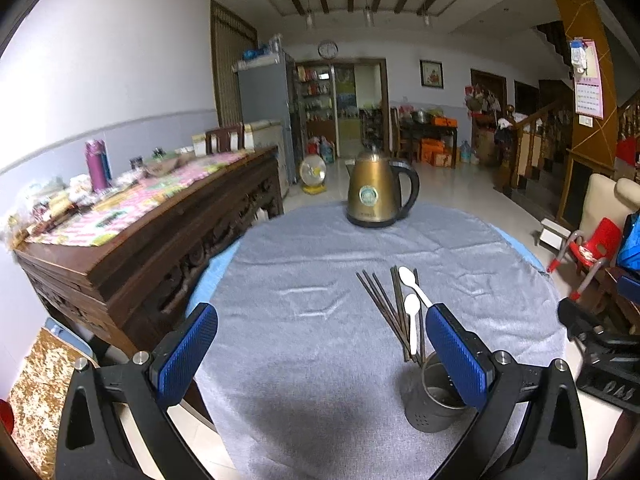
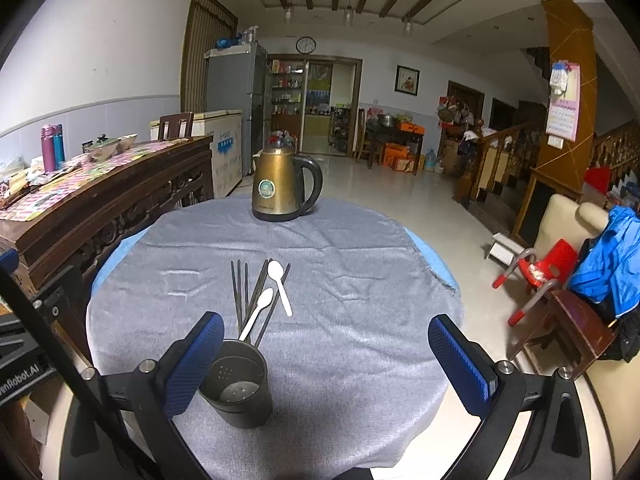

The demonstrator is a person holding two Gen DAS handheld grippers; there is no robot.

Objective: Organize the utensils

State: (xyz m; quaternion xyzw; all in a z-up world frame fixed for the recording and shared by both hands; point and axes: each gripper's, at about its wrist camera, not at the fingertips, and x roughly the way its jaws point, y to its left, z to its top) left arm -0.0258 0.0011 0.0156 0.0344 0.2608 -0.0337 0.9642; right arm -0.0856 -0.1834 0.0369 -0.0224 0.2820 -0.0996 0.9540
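Hovering low over the near table edge, both grippers are spread wide with nothing between the pads: left gripper (image 1: 320, 356), right gripper (image 2: 326, 364).

Nearest item: dark metal utensil holder (image 2: 236, 384), upright on the grey cloth (image 2: 360, 360). In the right wrist view it sits just beside the right gripper's left pad; in the left wrist view the holder (image 1: 434, 404) is partly hidden behind the left gripper's right pad. Perforated bottom visible; the inside looks empty.

Just beyond the holder: a loose bundle of dark chopsticks (image 2: 244, 296) lying flat on the cloth, fanned out, near ends close to the holder's rim. Cannot tell whether any touch it. Two white plastic spoons lie across or beside them: near spoon (image 2: 258, 312) and far spoon (image 2: 280, 286), bowls pointing away from the cameras.

Far side of the table: brass-coloured electric kettle (image 2: 280, 188), well apart from the utensils.

Status (judgement): task at its start. No utensil is in the holder and none is gripped. Remaining: all chopsticks and both spoons to be picked up and stood in the holder. Thin chopsticks flat on soft cloth will likely be awkward to pinch.
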